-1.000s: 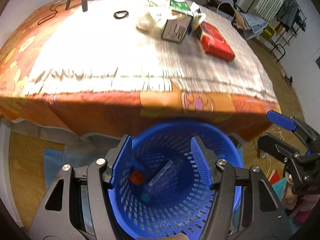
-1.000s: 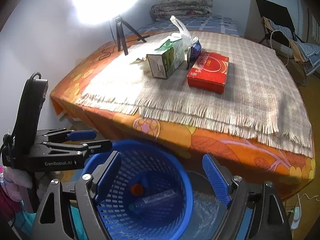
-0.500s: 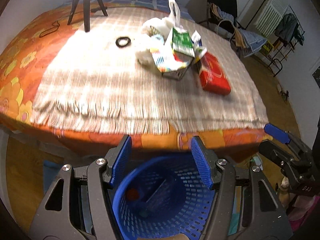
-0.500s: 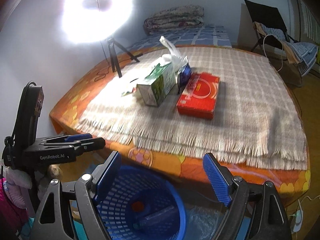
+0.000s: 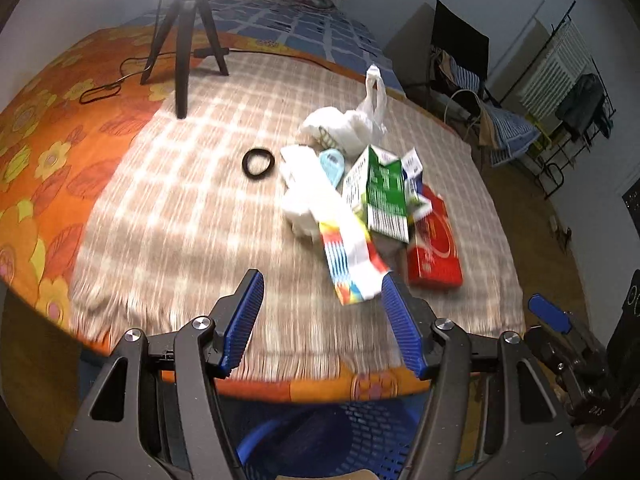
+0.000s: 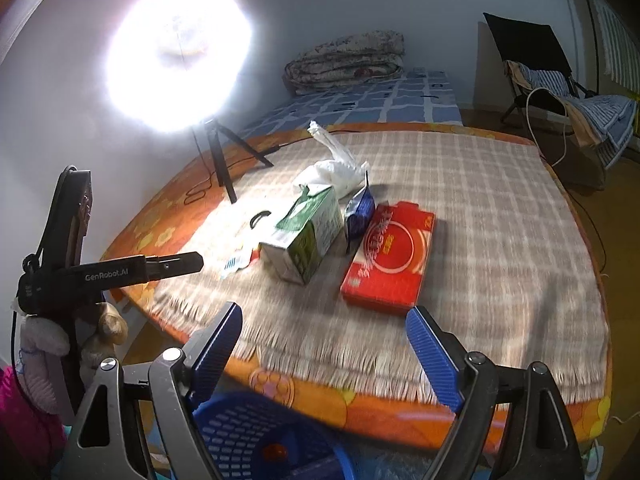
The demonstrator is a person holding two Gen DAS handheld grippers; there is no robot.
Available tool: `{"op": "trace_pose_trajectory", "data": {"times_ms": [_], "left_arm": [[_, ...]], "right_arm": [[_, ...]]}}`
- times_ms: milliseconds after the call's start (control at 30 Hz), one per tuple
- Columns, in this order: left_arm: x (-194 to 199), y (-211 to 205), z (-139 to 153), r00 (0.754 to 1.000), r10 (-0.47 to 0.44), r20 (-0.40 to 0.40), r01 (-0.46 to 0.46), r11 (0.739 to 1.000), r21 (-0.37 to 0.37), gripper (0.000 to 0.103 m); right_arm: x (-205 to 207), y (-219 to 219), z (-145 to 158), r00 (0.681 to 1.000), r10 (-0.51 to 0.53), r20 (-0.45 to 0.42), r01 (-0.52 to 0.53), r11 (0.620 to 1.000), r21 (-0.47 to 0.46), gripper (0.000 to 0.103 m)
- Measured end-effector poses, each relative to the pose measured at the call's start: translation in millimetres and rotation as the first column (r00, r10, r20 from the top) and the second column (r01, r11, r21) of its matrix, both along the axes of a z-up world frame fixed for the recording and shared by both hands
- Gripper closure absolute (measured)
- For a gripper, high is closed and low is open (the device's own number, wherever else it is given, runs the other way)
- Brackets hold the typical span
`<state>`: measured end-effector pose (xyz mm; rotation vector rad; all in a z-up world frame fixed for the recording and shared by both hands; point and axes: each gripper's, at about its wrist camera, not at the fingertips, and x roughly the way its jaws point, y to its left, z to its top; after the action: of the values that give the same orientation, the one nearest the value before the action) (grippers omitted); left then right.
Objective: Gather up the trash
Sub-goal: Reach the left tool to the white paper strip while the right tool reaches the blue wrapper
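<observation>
Bed (image 5: pixel 132 184): orange flowered cover with a checked, fringed blanket (image 6: pixel 500 208) spread over it; the near fringe is smeared by blur in both views.
Basket (image 6: pixel 248 432): blue, perforated plastic, on the floor just below the bed's near edge; the frame bottom and the claw arms cut it off, and only a small orange thing shows inside, too blurred to name.
Trash heap: lies together near the middle of the blanket.
Red box (image 6: pixel 390 256): flat, with a circle printed on its lid; it lies at the right side of the heap.
Green carton (image 6: pixel 304 236): green and white, lying on its side, top flaps torn open, just left of the red box.
White plastic bag (image 5: pixel 352 120): crumpled, handles standing up, behind the carton.
Striped wrapper (image 5: pixel 348 256): white with coloured bars, nearest the bed edge; its print is unreadable.
Blue foil pouch (image 6: pixel 360 212): wedged between carton and red box, mostly hidden.
Black ring (image 5: pixel 259 163): lies alone, left of the heap.
Left claw (image 5: pixel 322 324): spread wide, nothing between the blue pads, above the bed's near edge.
Right claw (image 6: pixel 324 356): spread wide, holding nothing, over the fringe.
</observation>
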<state>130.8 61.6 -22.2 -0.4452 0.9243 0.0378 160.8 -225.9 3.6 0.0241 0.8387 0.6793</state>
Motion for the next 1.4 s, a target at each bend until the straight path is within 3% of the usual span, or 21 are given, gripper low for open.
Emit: {"op": "trace_pose_trajectory", "data": {"times_ms": [167, 500, 767, 1033, 1300, 1400], "left_arm": [[28, 10, -4, 1.000, 0.017, -0.016, -0.017, 1.000, -0.016, 0.040], [79, 22, -21, 0.997, 0.052, -0.054, -0.057, 0.995, -0.087, 0.040], [117, 35, -42, 0.991, 0.080, -0.111, -0.085, 0.995, -0.046, 0.040], [134, 43, -61, 0.987, 0.077, -0.142, -0.089, 0.993, -0.076, 0.043], [144, 31, -66, 0.986, 0.056, -0.160, -0.060, 0.998, -0.023, 0.044], [150, 33, -73, 0.983, 0.056, -0.177, -0.061, 0.998, -0.026, 0.053]], "right_arm": [[29, 7, 1, 1.000, -0.007, -0.025, 0.007, 1.000, 0.004, 0.017], [105, 17, -9, 0.985, -0.034, -0.170, 0.050, 0.995, 0.089, 0.017], [146, 33, -19, 0.976, -0.047, -0.214, 0.068, 0.993, 0.094, 0.018], [171, 43, -34, 0.959, -0.068, -0.277, 0.103, 0.988, 0.114, 0.028], [184, 55, -47, 0.952, -0.084, -0.294, 0.113, 0.990, 0.083, 0.039], [187, 58, -53, 0.950, -0.094, -0.298, 0.119, 0.991, 0.066, 0.040]]}}
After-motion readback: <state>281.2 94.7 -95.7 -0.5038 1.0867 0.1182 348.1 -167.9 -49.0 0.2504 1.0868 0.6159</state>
